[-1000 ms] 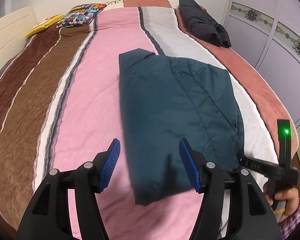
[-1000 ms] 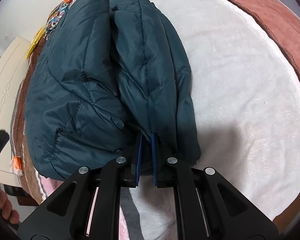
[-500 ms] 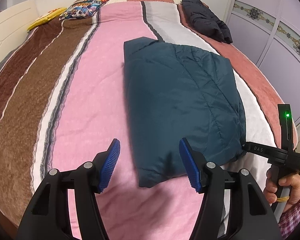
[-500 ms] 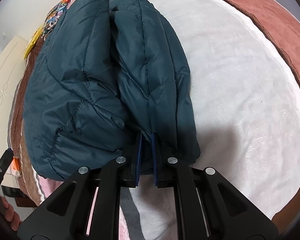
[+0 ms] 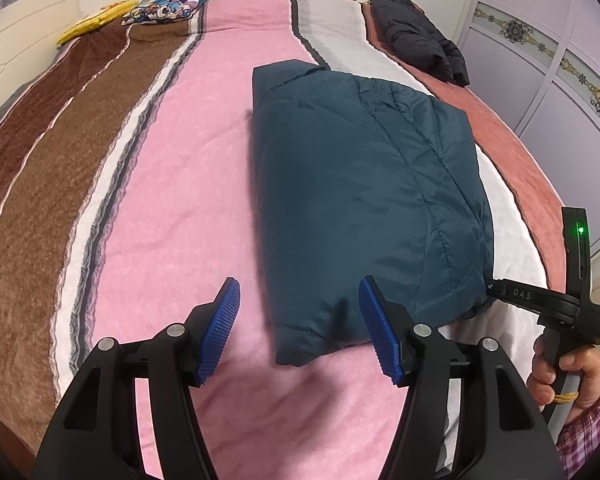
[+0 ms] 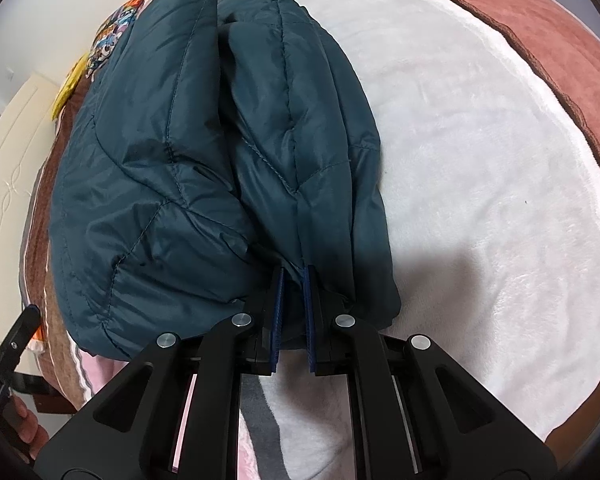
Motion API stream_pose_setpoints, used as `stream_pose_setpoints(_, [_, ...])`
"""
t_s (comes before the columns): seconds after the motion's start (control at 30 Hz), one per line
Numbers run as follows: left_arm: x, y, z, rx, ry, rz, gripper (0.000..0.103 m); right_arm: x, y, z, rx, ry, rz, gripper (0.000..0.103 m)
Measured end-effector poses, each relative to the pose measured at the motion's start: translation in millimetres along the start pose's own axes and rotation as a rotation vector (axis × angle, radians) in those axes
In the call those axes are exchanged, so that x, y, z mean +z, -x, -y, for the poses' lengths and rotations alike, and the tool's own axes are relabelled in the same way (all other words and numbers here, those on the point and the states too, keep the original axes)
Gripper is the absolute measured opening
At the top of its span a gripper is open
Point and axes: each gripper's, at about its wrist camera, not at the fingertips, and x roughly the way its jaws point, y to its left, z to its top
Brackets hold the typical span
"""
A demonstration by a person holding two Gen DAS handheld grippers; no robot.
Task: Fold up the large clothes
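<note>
Left wrist view: left gripper (image 5: 298, 330) hovering wide open, holding nothing, over near left corner of teal jacket (image 5: 364, 208). Jacket lying folded on bedspread (image 5: 188, 184), long axis running away from both grippers. Right gripper (image 6: 293, 316) pinching near right corner, jaws nearly closed; probably gripping hem seam, fabric hiding pads.

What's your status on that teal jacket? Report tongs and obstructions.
Left tongs open, poised over near-left corner. Right tongs shut on near-right corner of the teal jacket, which lies folded on the bed. Black jacket far off, not in the way.
</note>
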Motion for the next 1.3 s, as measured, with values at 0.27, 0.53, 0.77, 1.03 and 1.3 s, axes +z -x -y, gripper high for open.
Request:
stream_pose_setpoints(0.27, [-13, -2, -12, -0.094, 0.083, -0.015, 0.063, -1, 7, 16, 0.051, -0.044, 0.005, 0.008])
stream_pose_setpoints(0.53, [-20, -12, -12, -0.122, 0.122, -0.038, 0.063, -8, 36, 26, 0.094, -0.031, 0.059, 0.014])
stream_pose_setpoints(0.77, [-20, -9, -15, -0.122, 0.132, -0.038, 0.063, -10, 48, 40, 0.125, -0.049, 0.079, 0.016])
stream_pose_setpoints(1.03, [1, -8, -25, -0.137, 0.152, -0.028, 0.071, -1, 68, 46, 0.106, -0.056, 0.133, 0.044])
stream_pose_setpoints(1.3, [23, -33, -24, -0.189, 0.176, -0.057, 0.073, 27, 58, 57, 0.119, -0.077, 0.104, 0.058])
